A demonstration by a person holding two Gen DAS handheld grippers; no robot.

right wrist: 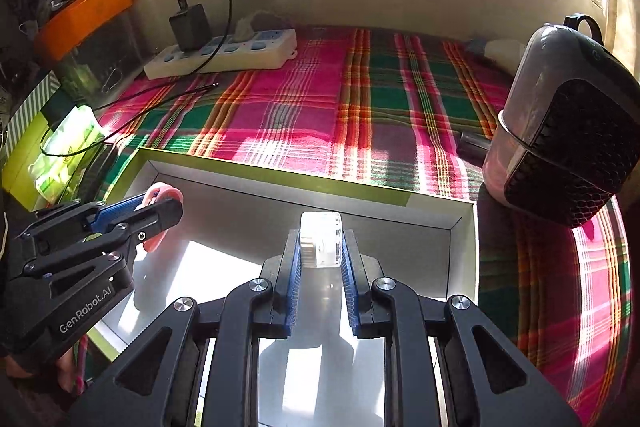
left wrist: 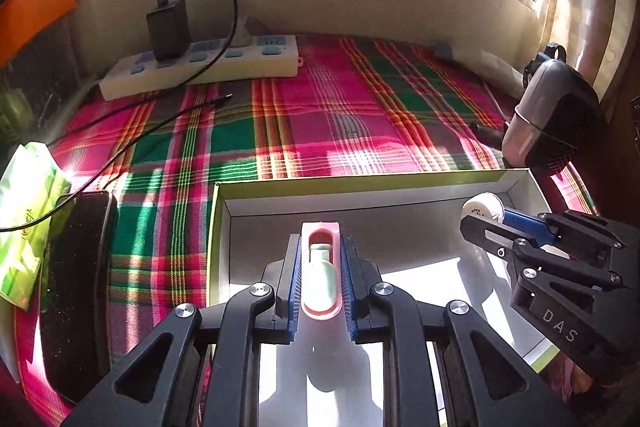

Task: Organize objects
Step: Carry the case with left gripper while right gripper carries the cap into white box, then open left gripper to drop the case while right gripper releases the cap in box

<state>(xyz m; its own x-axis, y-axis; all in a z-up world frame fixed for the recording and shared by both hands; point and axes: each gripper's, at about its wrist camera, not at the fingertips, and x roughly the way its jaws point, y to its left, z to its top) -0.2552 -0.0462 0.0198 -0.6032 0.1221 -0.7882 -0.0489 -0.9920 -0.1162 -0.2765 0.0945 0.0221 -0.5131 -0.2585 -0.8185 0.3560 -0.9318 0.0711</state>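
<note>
An open box with a white inside and a yellow-green rim [left wrist: 360, 183] [right wrist: 280, 179] lies on the plaid cloth, and both grippers hang over it. My left gripper [left wrist: 321, 239] is shut on a pink oblong item with a mint-green insert [left wrist: 320, 267]. It hangs over the box's left half. In the right wrist view that left gripper [right wrist: 160, 203] enters from the left with the pink item [right wrist: 154, 243]. My right gripper [right wrist: 321, 235] is shut on a small white translucent piece [right wrist: 320, 241], near the box's far right corner. In the left wrist view the right gripper [left wrist: 486, 221] holds the same white piece [left wrist: 482, 207].
A white power strip [left wrist: 200, 67] with a black charger [left wrist: 168, 27] and its cable lies at the back left. A dark phone [left wrist: 80, 267] and a green packet [left wrist: 28, 219] sit left of the box. A grey and black device [right wrist: 568, 131] stands right of it.
</note>
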